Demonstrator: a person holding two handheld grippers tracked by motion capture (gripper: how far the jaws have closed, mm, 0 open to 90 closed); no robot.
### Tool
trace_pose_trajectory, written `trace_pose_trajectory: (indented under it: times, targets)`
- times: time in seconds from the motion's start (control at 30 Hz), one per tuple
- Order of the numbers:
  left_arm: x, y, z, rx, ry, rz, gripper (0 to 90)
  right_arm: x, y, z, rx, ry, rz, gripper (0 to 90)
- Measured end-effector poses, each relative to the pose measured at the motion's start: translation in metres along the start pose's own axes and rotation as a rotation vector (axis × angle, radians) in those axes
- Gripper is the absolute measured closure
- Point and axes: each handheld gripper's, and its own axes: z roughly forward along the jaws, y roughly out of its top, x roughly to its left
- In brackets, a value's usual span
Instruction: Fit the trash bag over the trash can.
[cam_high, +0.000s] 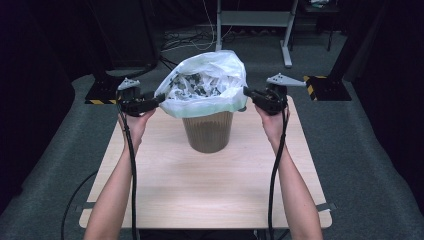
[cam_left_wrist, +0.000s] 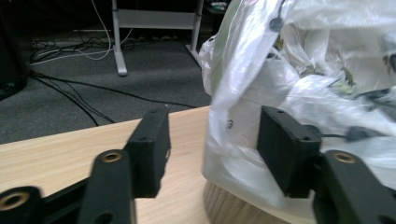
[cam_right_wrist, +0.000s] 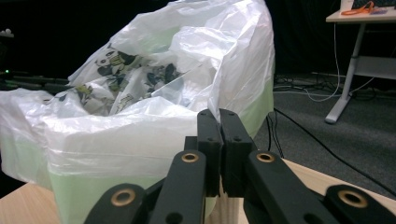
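Nearest you, your left gripper stands spread with the bag's wall slack between its pads at centre-right of its view, while your right gripper pinches the opposite rim over the bin.

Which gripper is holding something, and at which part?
The right gripper pinches the plastic bag at its rim. The left gripper is open, holding nothing.

The right tongs pinch the folded-over plastic bag at the bin's rim.
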Motion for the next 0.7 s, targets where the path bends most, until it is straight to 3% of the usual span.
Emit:
trace_pose_trajectory:
  times: [0.1,0.3,0.47,0.63,0.7]
  targets:
    - [0.001,0.0,-0.007,-0.021,0.0,-0.016,38.3,0.01,-0.004,-0.004,-0.008,0.008,-0.009,89.3]
    - [-0.001,-0.001,-0.021,-0.059,-0.046,-0.054,31.2,0.03,-0.014,-0.012,-0.028,0.011,-0.022,89.1]
    - [-0.01,-0.002,-0.022,-0.047,-0.085,-0.042,24.8,0.045,-0.021,-0.012,-0.016,0.027,-0.047,87.8]
    - [-0.018,0.0,-0.015,-0.039,-0.129,-0.032,27.7,0.055,-0.021,-0.01,-0.008,0.051,-0.08,87.1]
    - [-0.021,0.002,-0.012,-0.041,-0.146,-0.012,39.9,0.058,-0.02,-0.01,0.0,0.055,-0.099,88.0]
